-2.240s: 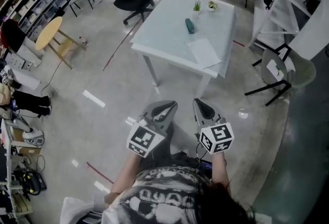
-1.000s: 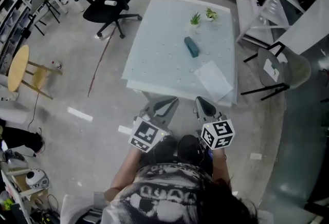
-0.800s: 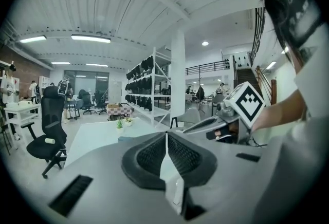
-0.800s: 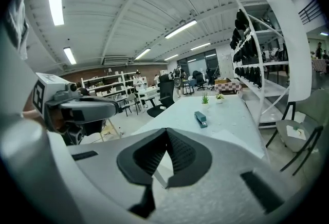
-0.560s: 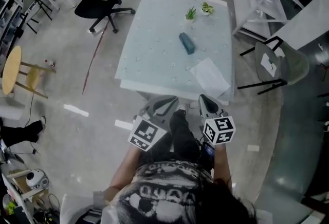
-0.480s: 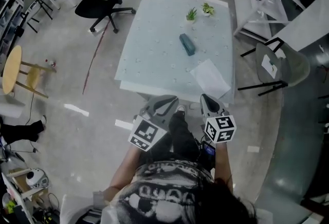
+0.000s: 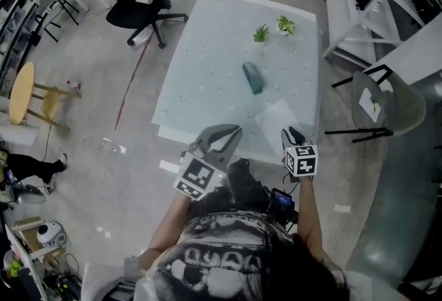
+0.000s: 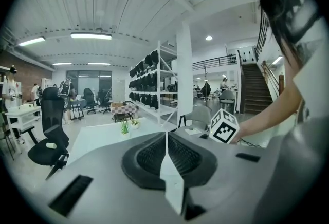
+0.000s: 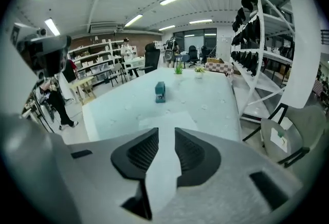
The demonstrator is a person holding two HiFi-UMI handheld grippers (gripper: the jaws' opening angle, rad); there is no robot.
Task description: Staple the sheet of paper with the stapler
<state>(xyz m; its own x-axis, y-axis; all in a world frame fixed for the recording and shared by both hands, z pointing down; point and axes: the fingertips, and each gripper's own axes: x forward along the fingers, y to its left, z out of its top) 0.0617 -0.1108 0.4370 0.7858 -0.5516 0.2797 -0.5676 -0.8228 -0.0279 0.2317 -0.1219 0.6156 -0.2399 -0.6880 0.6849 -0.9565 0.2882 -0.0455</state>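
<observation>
Grippers: two. The left gripper (image 7: 226, 132) has its jaws pressed together with nothing between them. The right gripper (image 7: 293, 134) has its jaws opening, and the gap is empty.
Stapler (image 7: 253, 77): one, teal, mid-table, well apart from both grippers.
Sheet of paper (image 7: 277, 120): one, flat by the table's (image 7: 200, 65) near right corner, just ahead of the right gripper.
Potted plants (image 7: 261, 32): two, near the far edge.
Free room: bare tabletop left of the stapler and sheet.

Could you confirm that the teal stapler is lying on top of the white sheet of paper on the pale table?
Not quite: the teal stapler lies on the bare pale table, clear of the white sheet of paper, as the head view shows.
</observation>
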